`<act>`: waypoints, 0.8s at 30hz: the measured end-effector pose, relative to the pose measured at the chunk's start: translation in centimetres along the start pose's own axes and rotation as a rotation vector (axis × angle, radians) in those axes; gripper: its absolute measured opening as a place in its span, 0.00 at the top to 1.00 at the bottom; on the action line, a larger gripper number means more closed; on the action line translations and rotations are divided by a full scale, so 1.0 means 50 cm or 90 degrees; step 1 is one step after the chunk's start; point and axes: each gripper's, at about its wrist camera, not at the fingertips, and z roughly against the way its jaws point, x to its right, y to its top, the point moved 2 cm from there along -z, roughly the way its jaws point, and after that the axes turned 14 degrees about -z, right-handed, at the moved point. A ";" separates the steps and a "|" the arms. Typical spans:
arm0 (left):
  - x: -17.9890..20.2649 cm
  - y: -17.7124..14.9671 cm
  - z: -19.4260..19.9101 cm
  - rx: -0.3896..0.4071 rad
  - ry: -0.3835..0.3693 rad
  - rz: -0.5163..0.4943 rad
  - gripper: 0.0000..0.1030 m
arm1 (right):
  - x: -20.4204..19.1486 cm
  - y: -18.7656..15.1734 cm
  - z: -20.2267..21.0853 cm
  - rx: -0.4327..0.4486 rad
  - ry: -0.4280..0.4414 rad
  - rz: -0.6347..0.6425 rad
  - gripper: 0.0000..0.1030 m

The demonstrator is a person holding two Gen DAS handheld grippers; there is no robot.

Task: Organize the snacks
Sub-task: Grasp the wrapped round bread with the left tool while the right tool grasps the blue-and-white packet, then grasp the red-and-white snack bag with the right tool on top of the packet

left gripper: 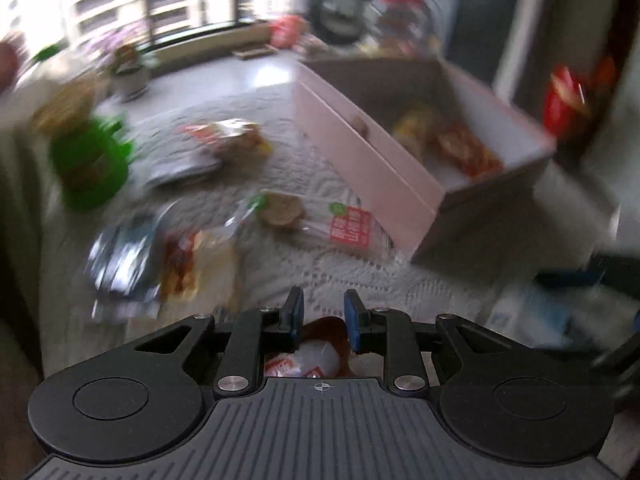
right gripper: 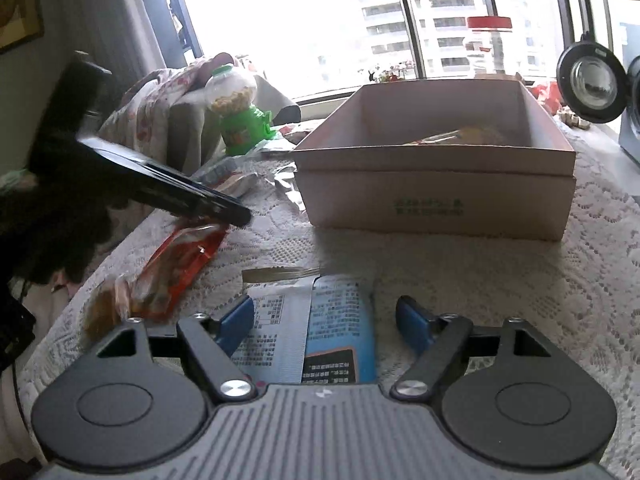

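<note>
Hovering low and level over the lace cloth [right gripper: 480, 280] with the right gripper [right gripper: 326, 320], fingers spread wide, gripping nothing. Straddling the near end of a blue packet [right gripper: 340, 320] that lies flat on the cloth, printed side up; hard to tell whether touching it or just above.

Reaching in from the left side of the right wrist view with the left gripper [right gripper: 240, 216], tilted downward, tips close to the cloth. Pinching the top end of a red packet [right gripper: 180, 268], with the rest of it trailing back along the cloth toward the table edge. Seen from the left wrist view as fingers drawn near together, with red and white wrapper showing between and behind them, though much blurred.

Beyond both grippers, on the cloth, an open cardboard box [right gripper: 432, 200], well apart from the blue packet and the red one. Inside it, a yellow packet [left gripper: 416, 124] and beside that an orange-red packet [left gripper: 468, 148], both lying on the bottom.

Outside the box, just beside its near wall, a clear packet of round biscuits [left gripper: 312, 220]. Further left, a silvery packet [left gripper: 120, 256], too blurred to read. Past those, standing upright, a green sweet dispenser [right gripper: 244, 120] with a clear globe of yellow pieces.
</note>
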 end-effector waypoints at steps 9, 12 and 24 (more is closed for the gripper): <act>0.006 -0.150 0.189 0.055 0.044 0.159 0.74 | -0.010 -0.002 -0.005 -0.007 -0.010 0.025 0.17; 0.023 -0.213 0.229 0.040 0.028 0.244 0.74 | -0.010 -0.001 -0.006 -0.008 -0.010 0.024 0.16; 0.092 -0.185 0.168 0.051 0.111 0.155 0.69 | -0.013 -0.004 -0.006 -0.005 -0.021 0.033 0.16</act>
